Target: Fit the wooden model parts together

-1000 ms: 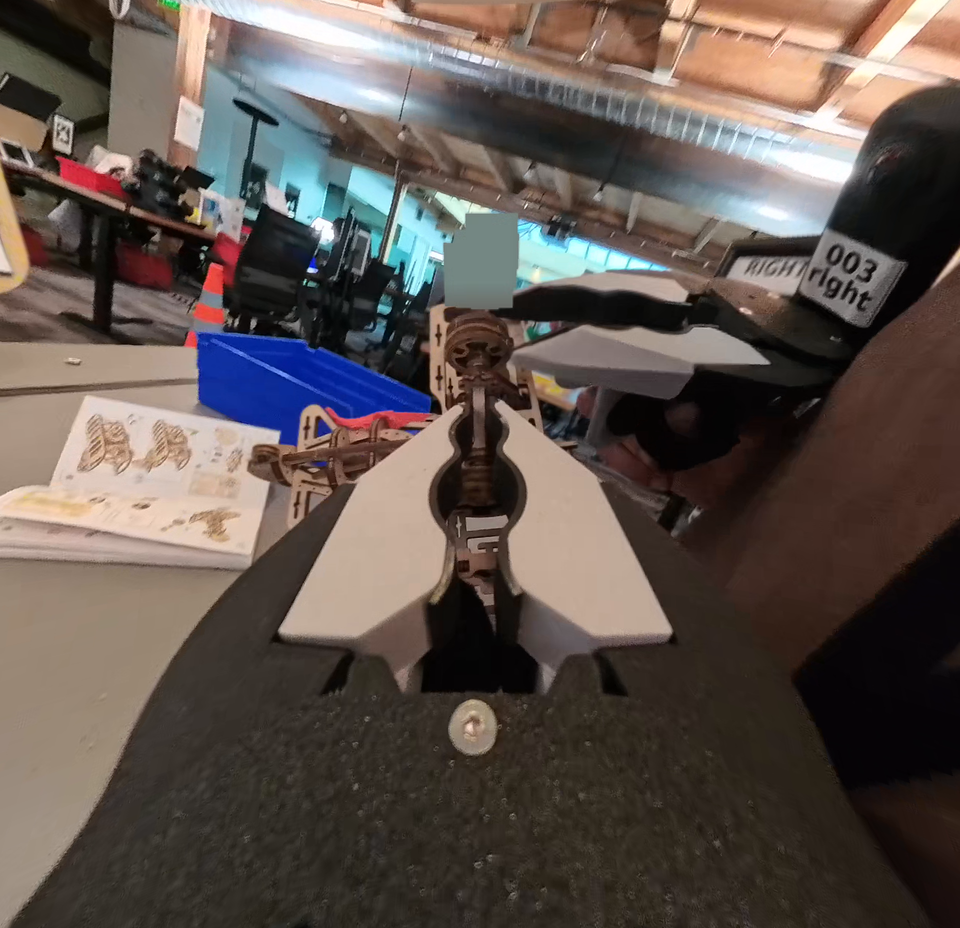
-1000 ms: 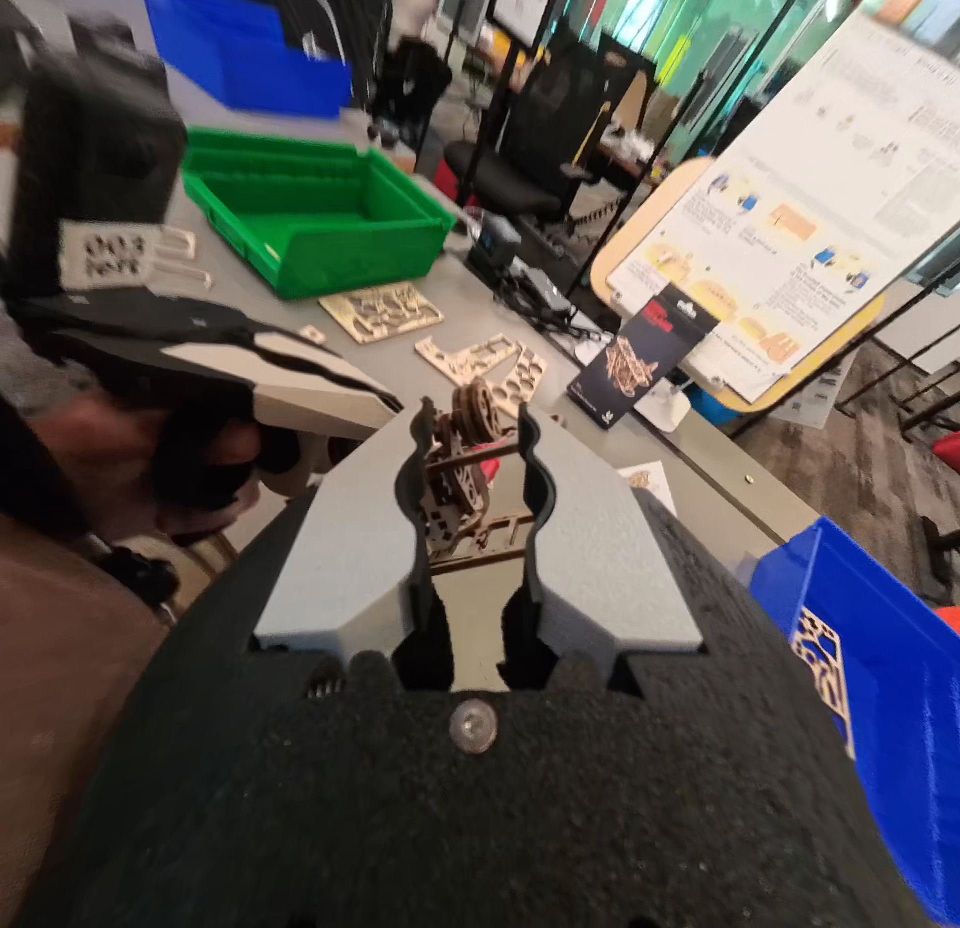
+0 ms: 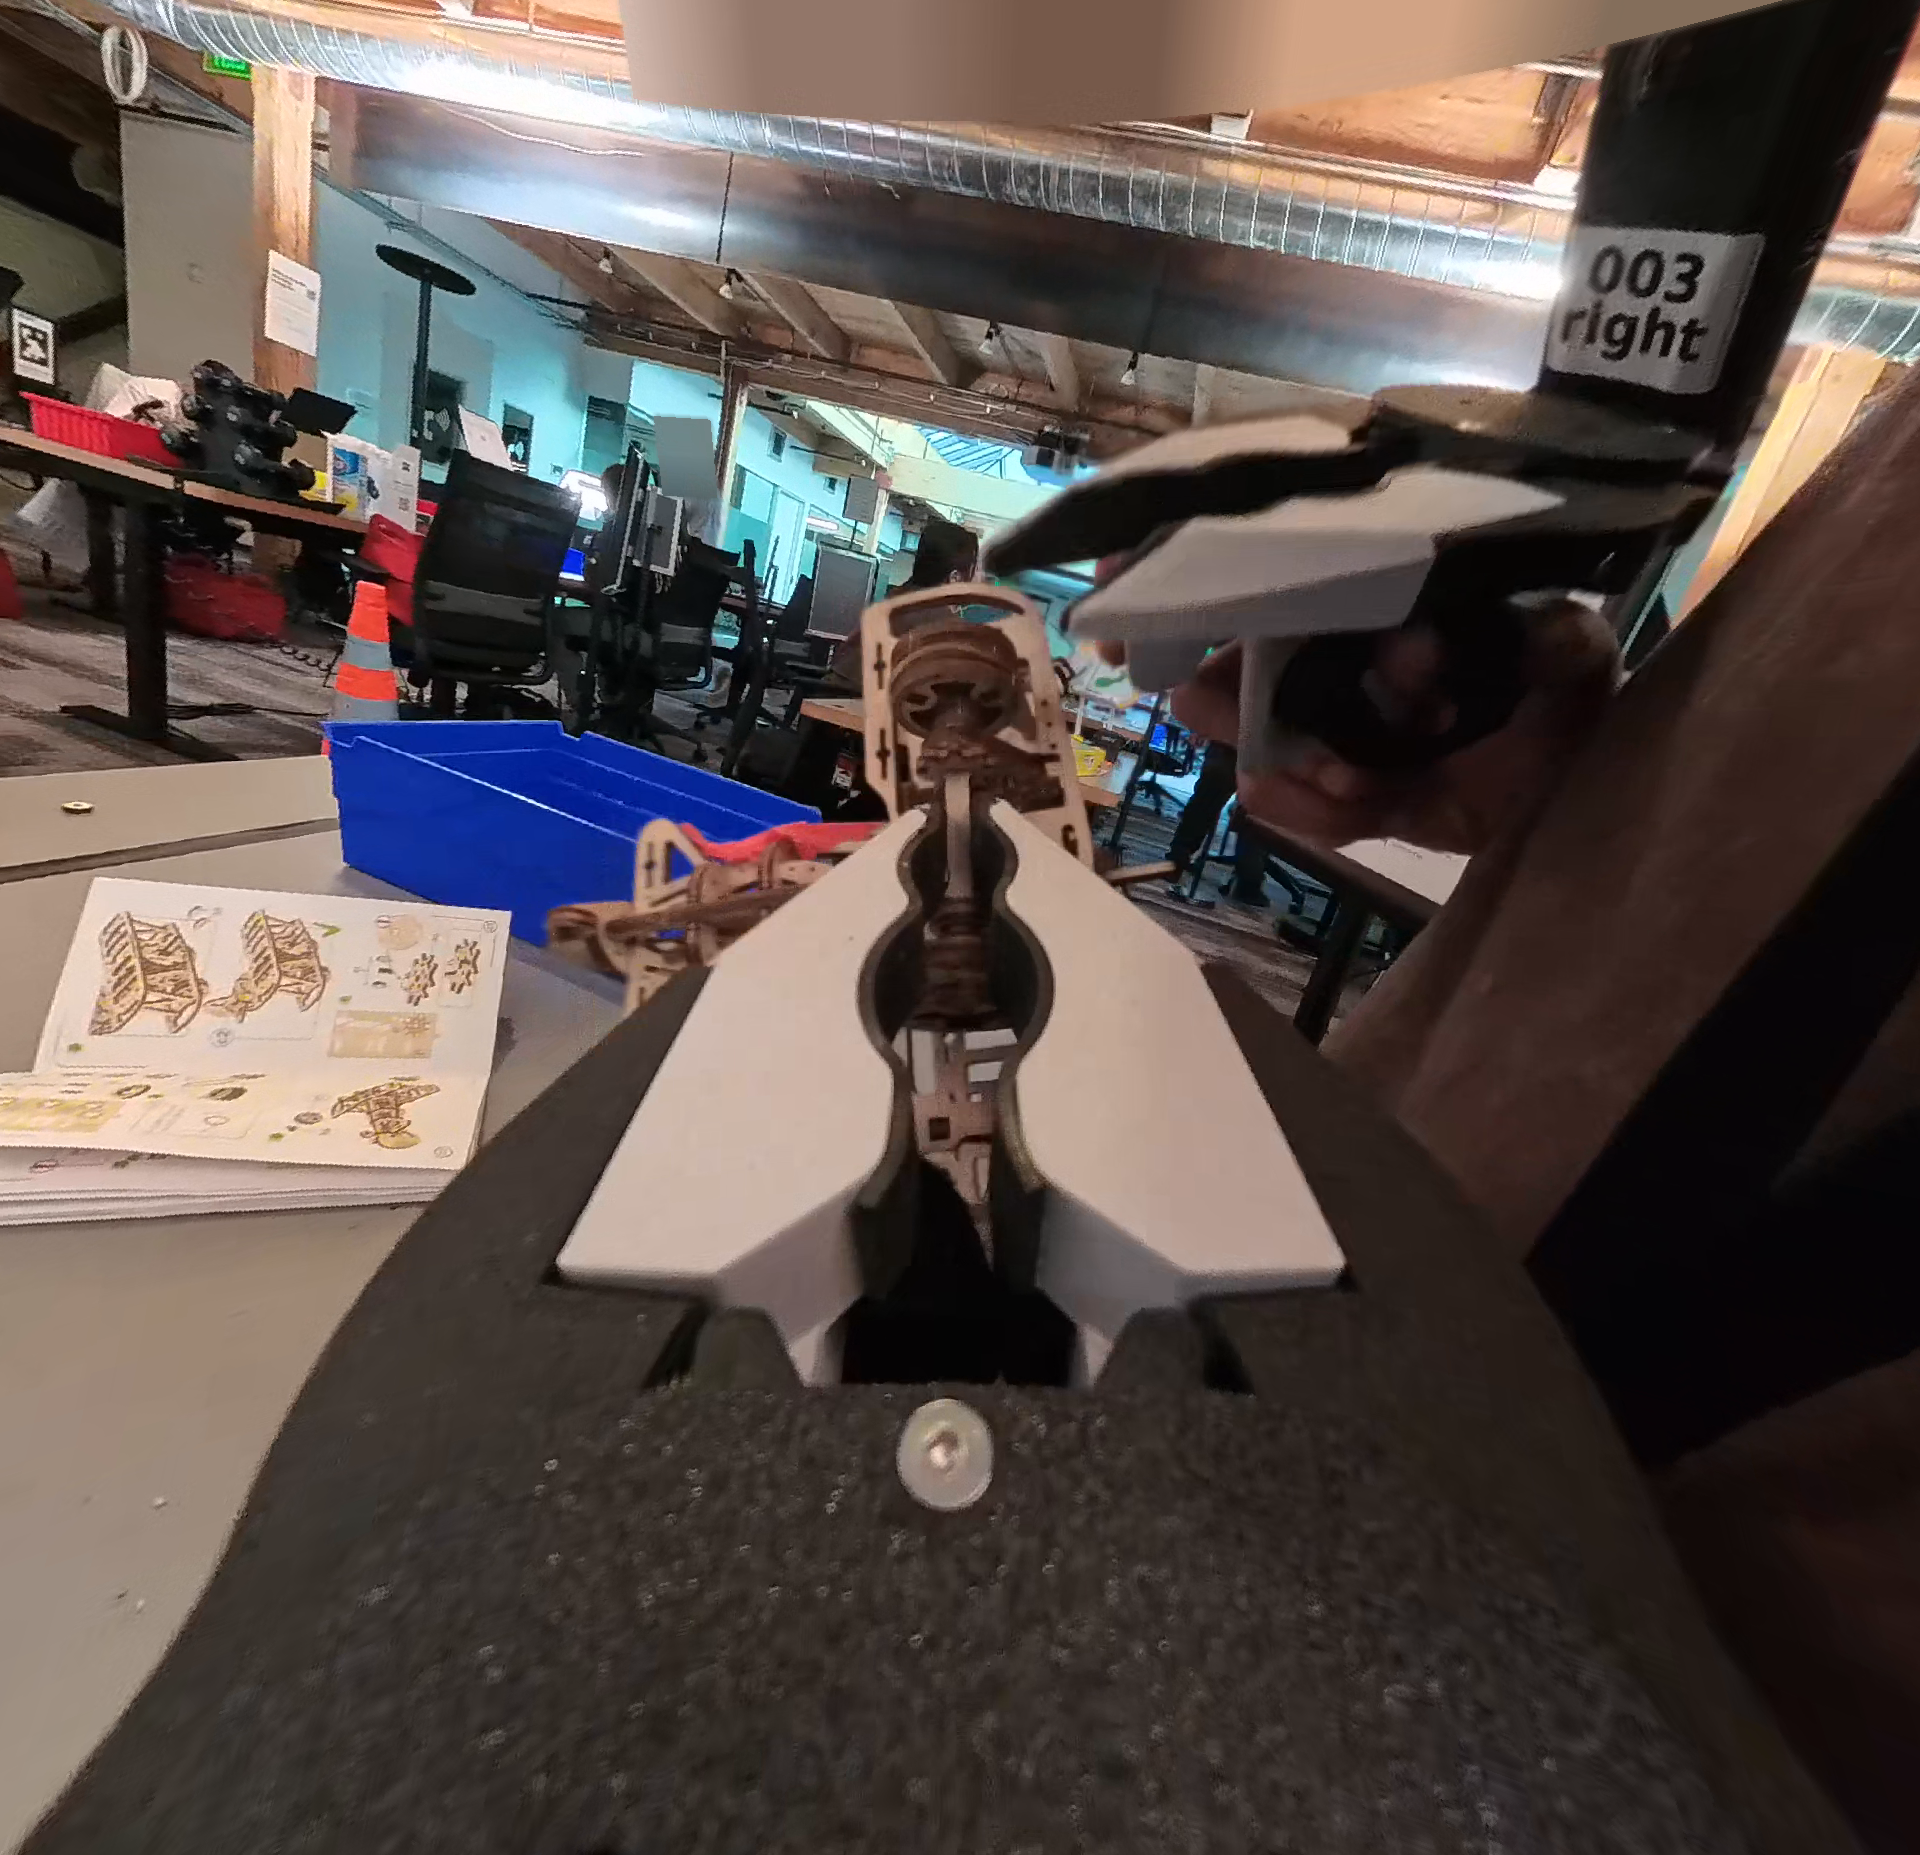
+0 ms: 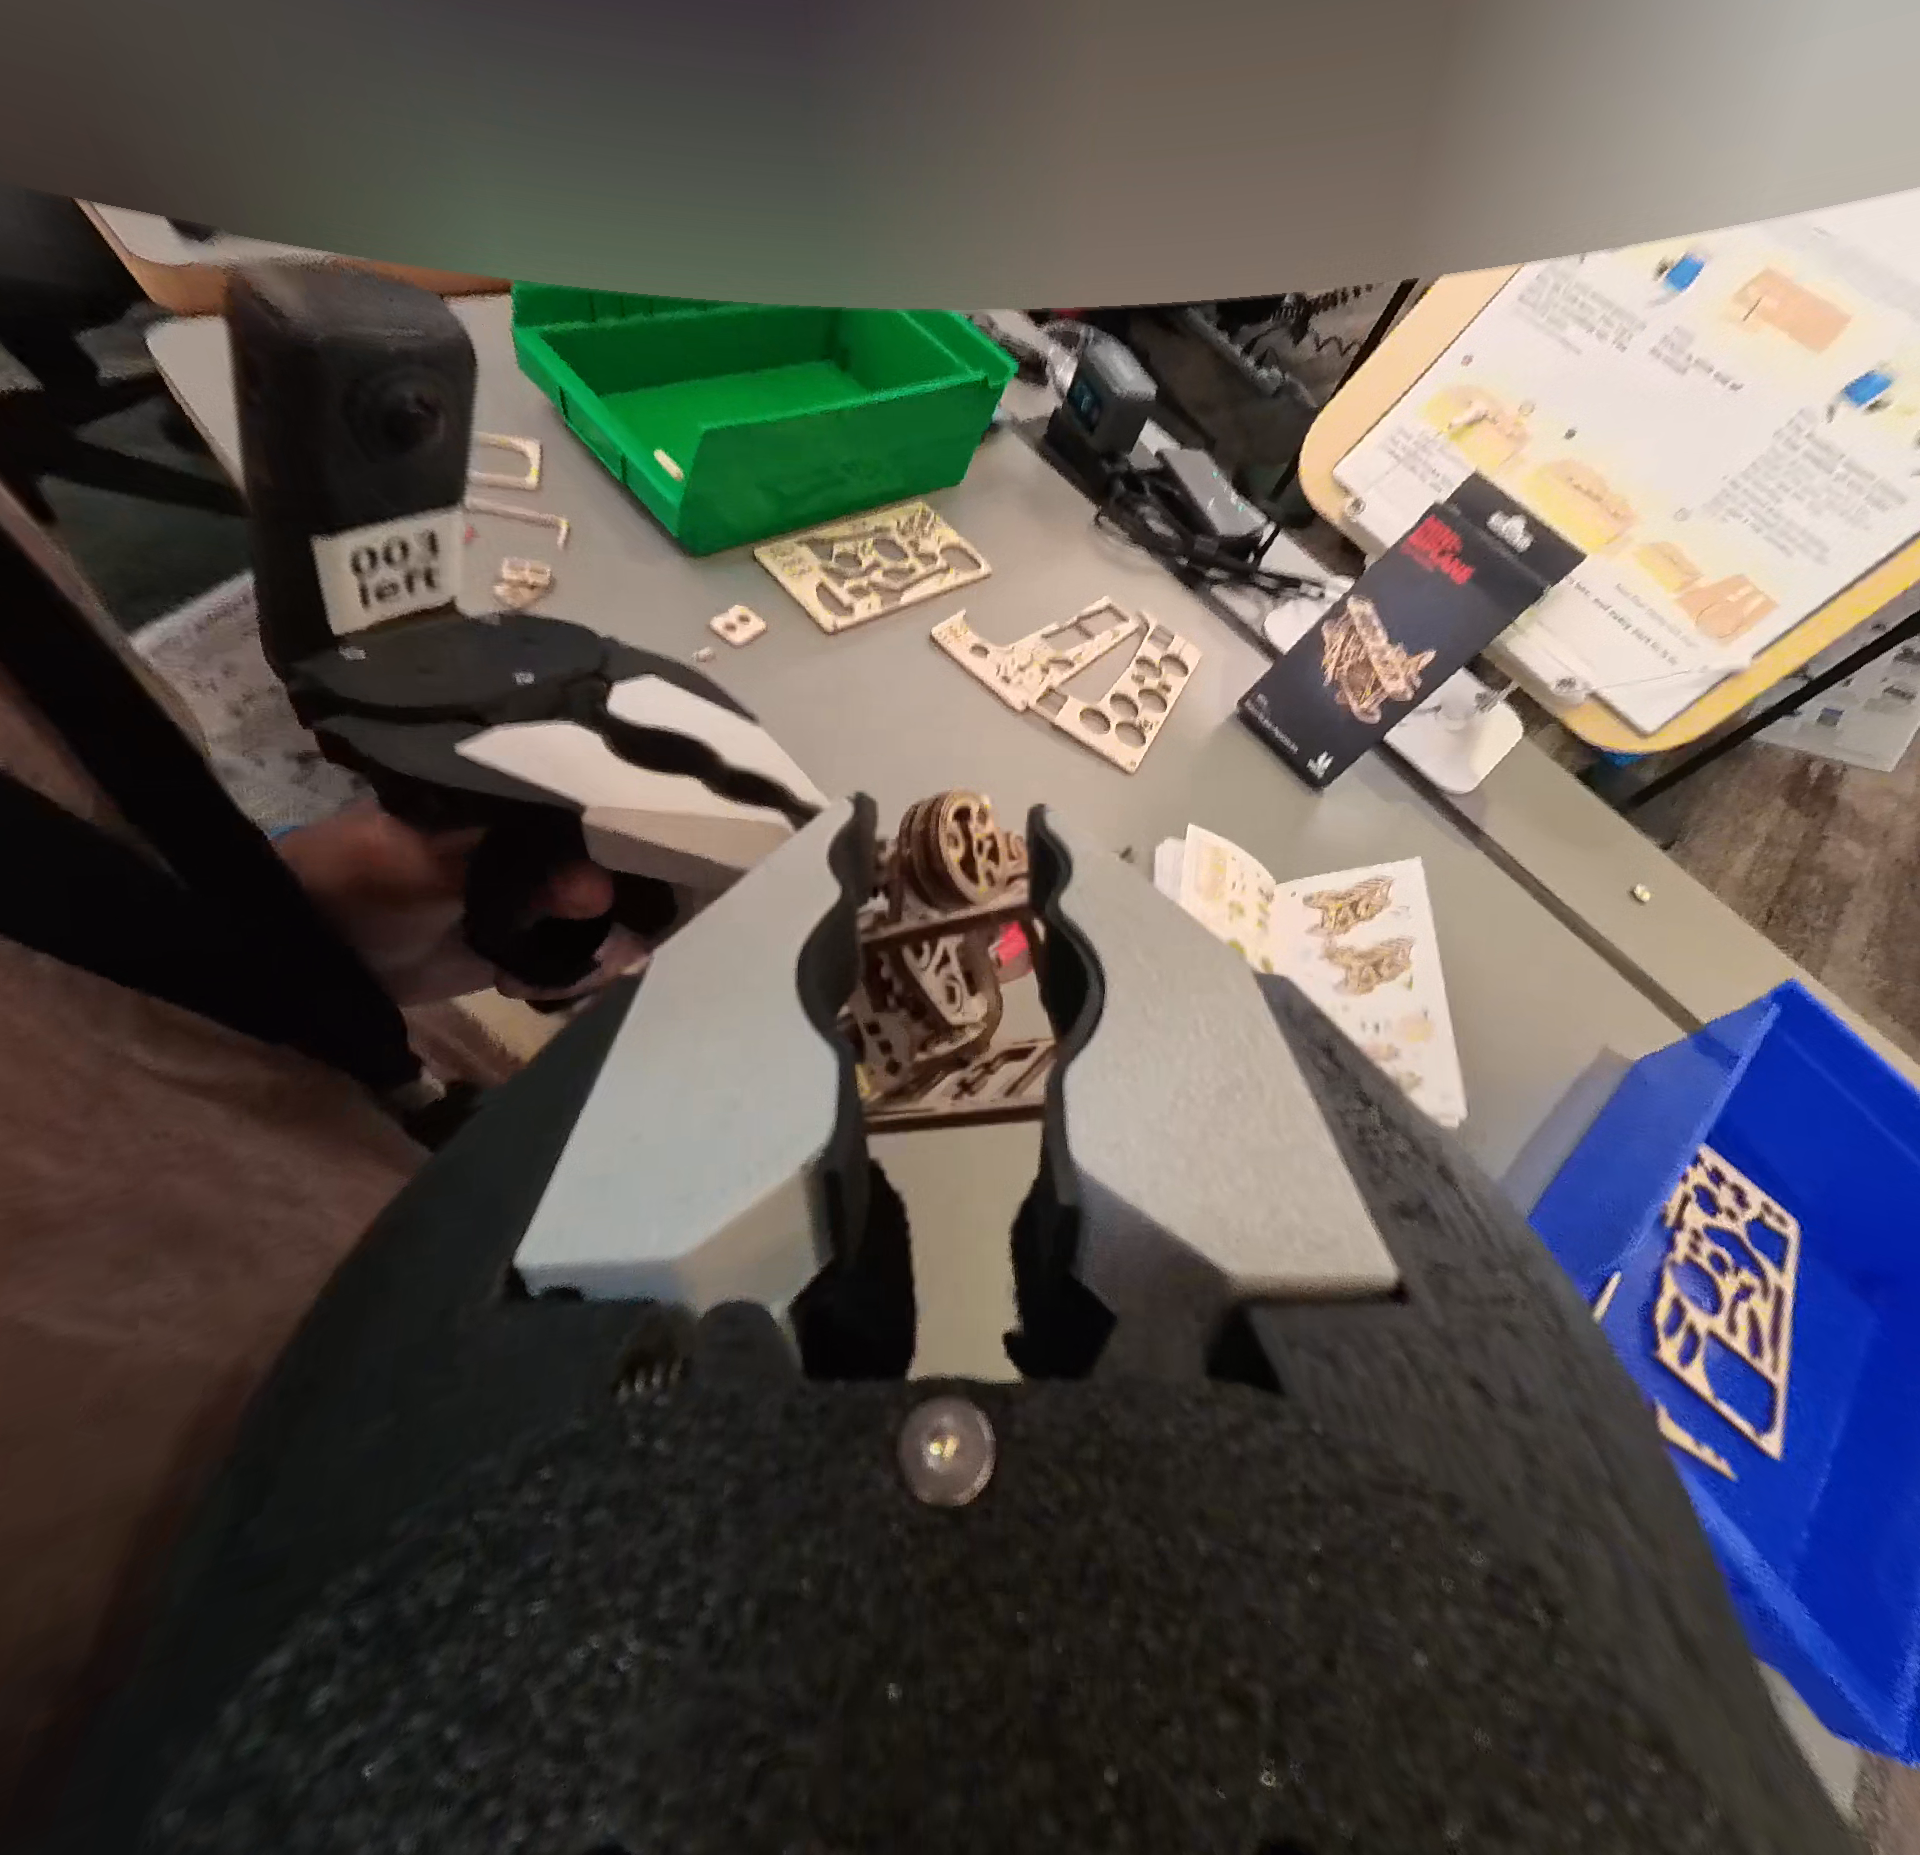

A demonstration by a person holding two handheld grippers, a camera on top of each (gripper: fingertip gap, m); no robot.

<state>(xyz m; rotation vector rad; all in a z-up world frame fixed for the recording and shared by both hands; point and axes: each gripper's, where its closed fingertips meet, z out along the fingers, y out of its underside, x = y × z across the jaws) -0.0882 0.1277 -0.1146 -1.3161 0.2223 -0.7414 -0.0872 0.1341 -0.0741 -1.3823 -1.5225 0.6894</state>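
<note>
My left gripper (image 3: 958, 826) is shut on a brown wooden model assembly (image 3: 966, 683), which has a gear wheel at its top and stands out upright past the fingertips. My right gripper (image 4: 943, 818) is open, its fingers apart, and the same assembly (image 4: 940, 932) shows through the gap just beyond the tips. In the left wrist view the right gripper (image 3: 1039, 590) hovers just above and right of the assembly's top. In the right wrist view the left gripper (image 4: 790, 797) comes in from the left; its grip point is hidden behind my right finger.
On the grey table (image 4: 894, 725) lie cut wooden sheets (image 4: 1070, 662), a green bin (image 4: 758, 423), an open booklet (image 4: 1340, 953) and a dark card (image 4: 1403, 642). A blue bin (image 4: 1766, 1286) at the right holds a wooden sheet. More wooden framework (image 3: 707, 891) lies before the blue bin (image 3: 540, 808). Tip to tip, the grippers are about 5 cm apart.
The right gripper has risen and tilted down over the assembly, so its view now looks down on the table. The left gripper still holds the assembly, almost unmoved.
</note>
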